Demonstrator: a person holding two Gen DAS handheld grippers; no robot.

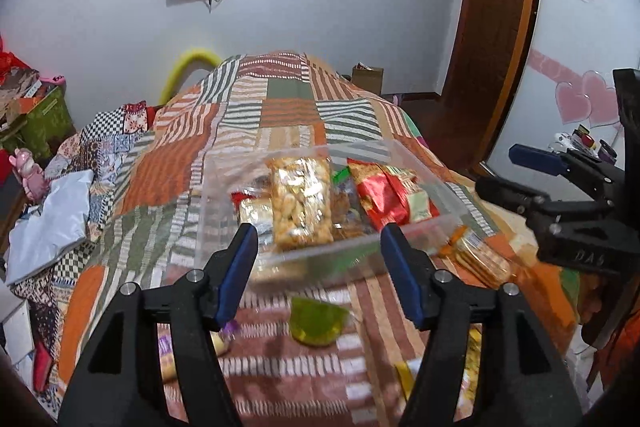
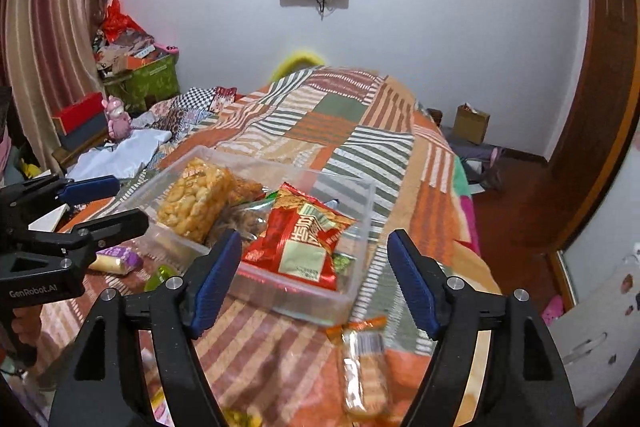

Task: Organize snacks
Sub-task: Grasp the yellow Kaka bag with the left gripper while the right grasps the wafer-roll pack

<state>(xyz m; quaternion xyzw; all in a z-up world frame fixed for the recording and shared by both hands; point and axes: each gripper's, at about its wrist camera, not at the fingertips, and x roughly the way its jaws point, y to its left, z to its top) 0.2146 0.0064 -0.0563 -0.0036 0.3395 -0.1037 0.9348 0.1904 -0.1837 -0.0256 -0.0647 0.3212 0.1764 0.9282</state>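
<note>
Clear plastic bin [image 1: 224, 211] at frame centre in the left wrist view, on the striped quilt [image 1: 280, 107], already loaded: peanut pack [image 1: 302, 201] upright in the middle, red bag [image 1: 380, 197] to its right. Left gripper [image 1: 318, 273] spread wide, holding nothing, its blue pads either side of the bin's near wall. Below that wall, between the fingers, a green jelly cup [image 1: 318, 321], blurred; lower left, a purple-wrapped roll [image 1: 166, 351], partly hidden by the finger. Right gripper [image 1: 504, 169] at the right edge, also parted and empty, with the cracker sleeve [image 1: 478, 255] on the quilt just under it. In the right wrist view, bin [image 2: 360, 227] at centre, red bag [image 2: 302, 243] on top nearest the lens. Right gripper [image 2: 314, 277] wide apart, gripping nothing. Cracker sleeve [image 2: 364, 371] at lower centre, just beside the bin's near corner, nearer the right finger, long axis running almost straight along the fingers rather than across them. Judged nearest loose snack for this hand; probably calls for a drop down and back toward the lens, pads closing across the narrow width. Left gripper [image 2: 104, 203] at left edge, open.
</note>
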